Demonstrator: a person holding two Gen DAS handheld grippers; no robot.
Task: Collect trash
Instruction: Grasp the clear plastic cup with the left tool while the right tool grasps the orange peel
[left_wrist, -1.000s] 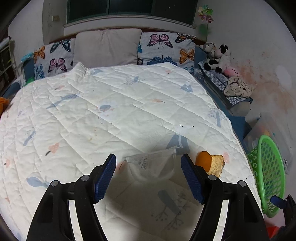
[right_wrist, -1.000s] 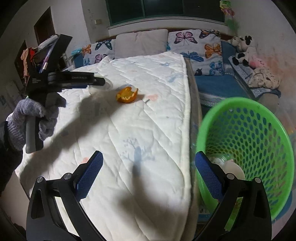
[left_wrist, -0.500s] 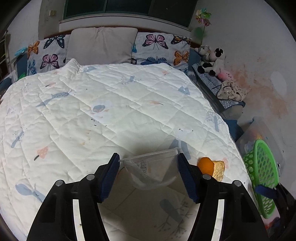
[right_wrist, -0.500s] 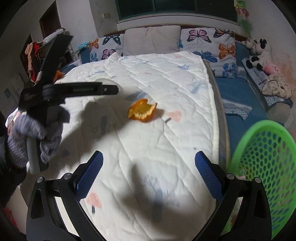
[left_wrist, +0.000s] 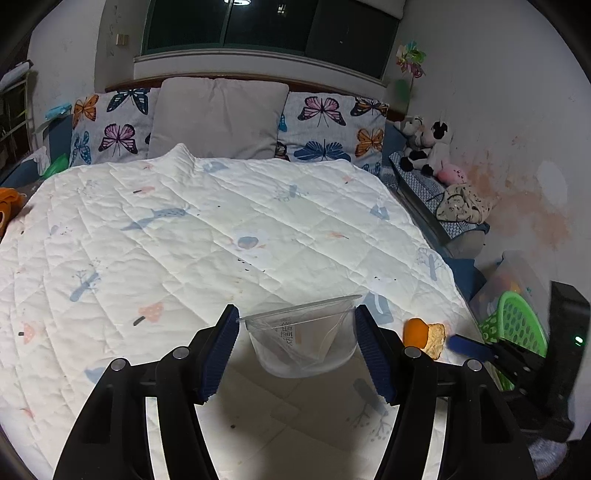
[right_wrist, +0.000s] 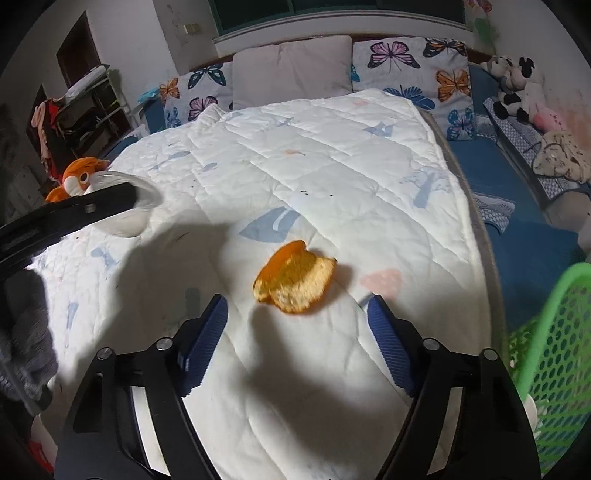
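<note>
Left gripper (left_wrist: 295, 332): your fingers are clamped on a clear plastic cup (left_wrist: 301, 343), one pad against each side of the rim, cup mouth turned toward the camera. The cup is lifted above the bed (left_wrist: 184, 236), near its front edge. Judgement: thin-walled and very light, it will buckle under a hard squeeze and the smooth plastic may slip. Hold at the rim, its stiffest part, with only moderate pressure.

Right gripper (right_wrist: 297, 317): your fingers are apart, hovering just in front of an orange peel (right_wrist: 295, 277) that lies on the quilt. No contact visible. Judgement: the peel is light, soft and curled, pith side partly up. Take it across the raised curled edge; a flat pinch may catch the quilt.

The green basket (right_wrist: 546, 350) stands off the right side of the bed, near your right gripper.
</note>
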